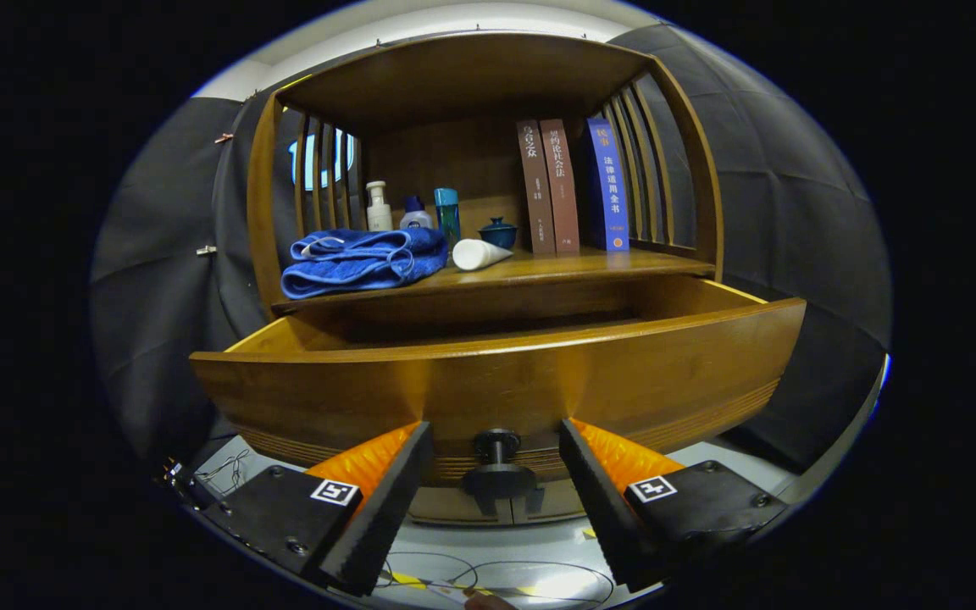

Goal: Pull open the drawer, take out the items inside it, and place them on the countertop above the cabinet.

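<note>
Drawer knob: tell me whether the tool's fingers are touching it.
Apart. The gripper view shows the drawer knob centered between the tool's spread fingers, with clear gaps on both sides.

Drawer (496,373) stands out, its mouth open from above; gripper (496,462) fingers spread either side of the knob (497,442). Countertop (590,264) crowded left by towel (361,258), bottles (412,212); near right bare.

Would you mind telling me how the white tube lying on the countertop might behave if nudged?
The white tube lies on its side beside the blue towel, so it may roll. It looks small, probably light. The gripper is open around the drawer knob.
</note>
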Action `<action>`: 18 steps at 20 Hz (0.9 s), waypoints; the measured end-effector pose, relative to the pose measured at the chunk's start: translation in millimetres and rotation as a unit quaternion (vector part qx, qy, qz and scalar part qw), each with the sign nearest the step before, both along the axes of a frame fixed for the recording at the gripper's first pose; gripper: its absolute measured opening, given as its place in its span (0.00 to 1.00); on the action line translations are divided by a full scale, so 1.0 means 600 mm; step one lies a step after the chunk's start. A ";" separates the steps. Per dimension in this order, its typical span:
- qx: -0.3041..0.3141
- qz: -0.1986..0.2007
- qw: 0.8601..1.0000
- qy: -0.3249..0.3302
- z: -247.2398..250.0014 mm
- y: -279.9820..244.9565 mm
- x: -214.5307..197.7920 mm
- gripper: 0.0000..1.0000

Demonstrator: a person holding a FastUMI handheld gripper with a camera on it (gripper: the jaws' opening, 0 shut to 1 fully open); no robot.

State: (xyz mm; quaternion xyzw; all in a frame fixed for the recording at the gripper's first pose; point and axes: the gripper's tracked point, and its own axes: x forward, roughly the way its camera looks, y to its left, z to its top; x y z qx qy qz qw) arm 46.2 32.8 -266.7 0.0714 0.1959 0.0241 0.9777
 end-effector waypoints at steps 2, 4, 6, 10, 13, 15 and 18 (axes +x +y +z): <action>-0.004 -0.001 1.000 -0.003 -0.005 0.002 0.027 0.99; -0.007 -0.002 1.000 -0.010 -0.006 0.003 0.055 0.99; -0.010 -0.002 1.000 -0.013 -0.009 0.004 0.078 0.99; -0.009 -0.004 1.000 -0.014 -0.006 0.010 0.131 0.99; 0.005 -0.006 1.000 -0.007 -0.011 0.011 0.158 0.99; 0.010 -0.006 1.000 -0.005 -0.014 0.011 0.170 0.99; -0.001 -0.007 1.000 -0.001 -0.017 0.011 0.177 0.99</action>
